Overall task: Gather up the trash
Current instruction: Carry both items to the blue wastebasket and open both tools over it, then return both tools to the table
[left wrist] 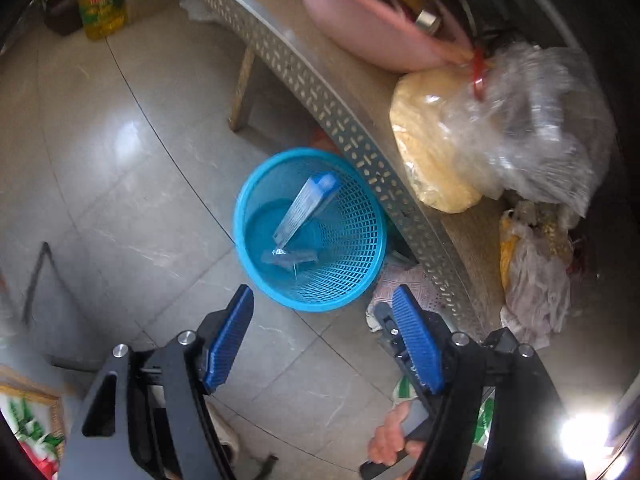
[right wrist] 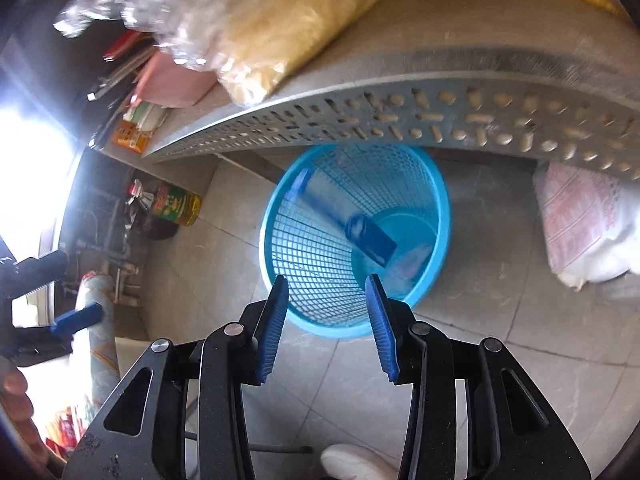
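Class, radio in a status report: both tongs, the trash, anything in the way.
Left tongs open, empty. Right tongs open, empty. Blue box lying inside blue basket. Table edge overhangs the basket's far rim.

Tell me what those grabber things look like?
Both grippers, left and right, look alike: two blue fingers with ribbed pads, on black angular arms with triangle-shaped holes. Round silver bolts sit at the joints. No cables or sleeves can be seen.
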A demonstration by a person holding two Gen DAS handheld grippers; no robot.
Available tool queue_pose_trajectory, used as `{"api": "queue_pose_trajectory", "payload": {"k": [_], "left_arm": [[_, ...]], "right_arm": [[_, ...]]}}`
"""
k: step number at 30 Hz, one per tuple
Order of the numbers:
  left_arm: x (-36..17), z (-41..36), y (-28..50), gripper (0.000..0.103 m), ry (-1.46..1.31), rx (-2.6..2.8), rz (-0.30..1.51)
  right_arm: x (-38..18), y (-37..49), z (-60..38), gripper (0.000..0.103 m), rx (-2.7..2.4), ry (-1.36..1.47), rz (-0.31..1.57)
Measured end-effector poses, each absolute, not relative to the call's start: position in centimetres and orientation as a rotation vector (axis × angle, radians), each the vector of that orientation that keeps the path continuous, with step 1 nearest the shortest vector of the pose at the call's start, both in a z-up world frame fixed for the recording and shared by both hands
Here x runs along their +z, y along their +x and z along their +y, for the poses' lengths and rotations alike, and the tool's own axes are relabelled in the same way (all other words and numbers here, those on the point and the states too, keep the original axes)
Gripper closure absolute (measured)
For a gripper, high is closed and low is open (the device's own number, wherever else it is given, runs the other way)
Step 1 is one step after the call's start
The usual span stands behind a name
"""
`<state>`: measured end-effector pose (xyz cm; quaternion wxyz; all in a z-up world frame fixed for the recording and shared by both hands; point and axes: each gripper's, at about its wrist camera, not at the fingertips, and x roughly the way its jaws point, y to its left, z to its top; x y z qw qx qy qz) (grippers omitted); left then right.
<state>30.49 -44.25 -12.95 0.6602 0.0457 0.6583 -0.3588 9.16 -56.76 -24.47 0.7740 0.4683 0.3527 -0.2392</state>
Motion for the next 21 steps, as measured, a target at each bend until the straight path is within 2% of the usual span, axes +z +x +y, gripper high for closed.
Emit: {"api": "queue_pose_trajectory", "payload": {"k": [5, 7, 17, 21], "left_arm": [[-8.2, -40.2, 29.0, 0.032, 0.087, -0.87, 1.408], [-5.9, -37.8, 28.1, 0.029, 0.072, -0.893, 1.354], [3.3, -25.3, 20.7, 0.028, 0.035, -1.03, 1.026], [5.2, -20.9, 18.6, 0.017, 0.056, -1.029, 0.933]], "right_arm": [[-21.7, 7.0, -54.9, 0.061, -0.51, 0.921, 0.759], [-20.4, 6.6, -53.5, 0.059, -0.496, 0.866, 0.772], [-12.7, 4.7, -45.9, 0.032, -0.45, 0.569, 0.775], [-9.4, 5.4, -43.6, 0.022, -0.432, 0.446, 0.753]]}}
